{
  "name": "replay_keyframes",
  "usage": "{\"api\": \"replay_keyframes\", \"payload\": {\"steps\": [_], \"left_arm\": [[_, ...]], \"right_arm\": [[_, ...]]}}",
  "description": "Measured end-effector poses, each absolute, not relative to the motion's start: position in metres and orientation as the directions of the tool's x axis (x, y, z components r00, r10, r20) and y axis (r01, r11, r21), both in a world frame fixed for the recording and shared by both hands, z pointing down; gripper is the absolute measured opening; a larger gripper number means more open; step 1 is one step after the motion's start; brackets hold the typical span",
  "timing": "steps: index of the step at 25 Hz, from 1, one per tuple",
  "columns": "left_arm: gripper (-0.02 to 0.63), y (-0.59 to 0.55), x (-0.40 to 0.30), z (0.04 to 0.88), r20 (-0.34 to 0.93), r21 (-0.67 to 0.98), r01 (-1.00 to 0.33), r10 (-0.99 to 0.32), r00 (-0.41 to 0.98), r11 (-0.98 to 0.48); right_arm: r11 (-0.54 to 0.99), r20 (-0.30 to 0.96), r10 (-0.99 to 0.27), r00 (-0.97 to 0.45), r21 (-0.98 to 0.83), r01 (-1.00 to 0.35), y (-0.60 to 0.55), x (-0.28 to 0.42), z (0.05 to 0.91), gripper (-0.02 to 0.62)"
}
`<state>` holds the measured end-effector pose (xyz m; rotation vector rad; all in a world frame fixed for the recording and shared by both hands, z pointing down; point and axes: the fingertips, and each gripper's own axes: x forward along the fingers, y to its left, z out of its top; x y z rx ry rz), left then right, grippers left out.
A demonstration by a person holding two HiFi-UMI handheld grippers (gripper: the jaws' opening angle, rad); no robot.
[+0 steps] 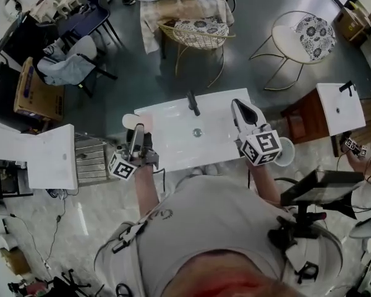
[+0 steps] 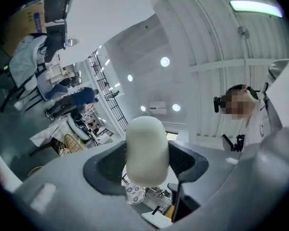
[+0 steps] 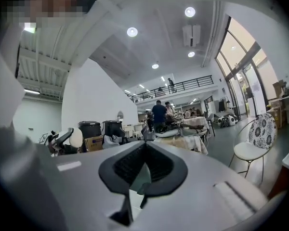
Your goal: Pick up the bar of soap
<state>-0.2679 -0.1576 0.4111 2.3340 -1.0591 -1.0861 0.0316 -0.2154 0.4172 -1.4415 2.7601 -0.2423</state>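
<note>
"Two grippers are showing. Which one is carrying the soap?"

"I'm seeing the soap (image 2: 145, 150) clamped between the left gripper's (image 1: 136, 133) jaws, with the pads pressing on both its sides. Its lower end is dipping behind the jaws, so I'm not making out that part."

"Where is it sitting relative to the sink?"

"In the head view it's showing at the sink's (image 1: 173, 142) left end. It's only a pale blob there, half covered by the gripper. Looking steeply down like this, I can't tell whether it's clear of the rim."

"And the right gripper?"

"I'm reading the right gripper (image 3: 143, 146) as closed, its tips meeting with nothing between them. It's hanging over the sink's right end, right of the faucet (image 1: 193, 103). The person's forearms are cutting across the near rim, and the torso is hiding everything below it."
</note>
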Motion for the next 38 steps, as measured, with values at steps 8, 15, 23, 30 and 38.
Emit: {"api": "replay_keyframes", "payload": {"steps": [8, 15, 23, 30, 38], "left_arm": [[0.261, -0.157, -0.265, 0.389, -0.484, 0.534, -0.496, -0.729, 0.485, -0.685], [0.261, -0.169, -0.241, 0.390, -0.402, 0.462, -0.572, -0.734, 0.547, -0.678], [0.261, -0.217, -0.213, 0.436, -0.014, 0.159, -0.763, -0.775, 0.632, -0.626], [0.261, -0.264, -0.197, 0.528, 0.371, -0.128, -0.687, -0.677, 0.636, -0.715], [0.261, -0.297, -0.197, 0.691, 0.753, -0.205, -0.474, -0.447, 0.482, -0.856]], "right_arm": [[0.574, 0.059, -0.808, -0.586, -0.145, -0.806, -0.220, 0.023, 0.420, 0.002], [0.569, 0.066, -0.811, -0.581, -0.141, -0.810, -0.220, 0.028, 0.421, 0.002], [0.536, 0.066, -0.834, -0.548, -0.138, -0.833, -0.222, 0.044, 0.428, 0.002], [0.486, 0.062, -0.866, -0.497, -0.139, -0.863, -0.212, 0.069, 0.437, 0.002], [0.425, 0.099, -0.894, -0.438, -0.126, -0.896, -0.204, 0.092, 0.443, 0.002]]}}
